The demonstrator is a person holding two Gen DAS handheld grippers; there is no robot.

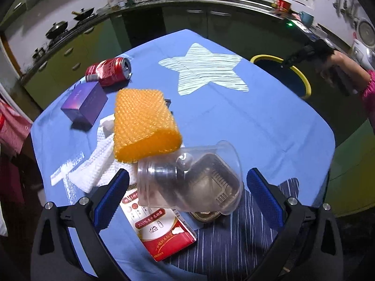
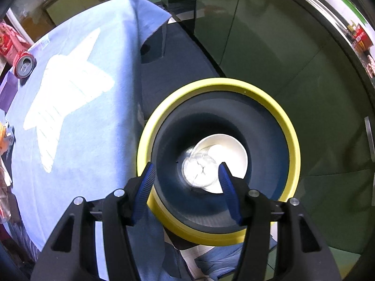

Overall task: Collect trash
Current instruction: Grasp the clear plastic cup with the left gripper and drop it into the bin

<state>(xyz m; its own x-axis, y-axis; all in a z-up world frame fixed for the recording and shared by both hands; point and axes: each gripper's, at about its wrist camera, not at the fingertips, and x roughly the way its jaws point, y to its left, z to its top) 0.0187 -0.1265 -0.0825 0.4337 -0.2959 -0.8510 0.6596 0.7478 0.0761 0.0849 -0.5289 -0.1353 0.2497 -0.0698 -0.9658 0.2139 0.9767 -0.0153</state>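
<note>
Clear plastic cup (image 1: 189,180) (tipped over) between spread left gripper (image 1: 187,199) fingers

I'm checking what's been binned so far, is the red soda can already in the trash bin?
No, the red soda can lies on its side on the blue tablecloth, while the yellow-rimmed bin holds only a white bowl and clear lid.

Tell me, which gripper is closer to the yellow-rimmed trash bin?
Right. The right gripper hangs open directly over the yellow-rimmed trash bin; the left gripper is across the table, open around a clear plastic cup.
</note>
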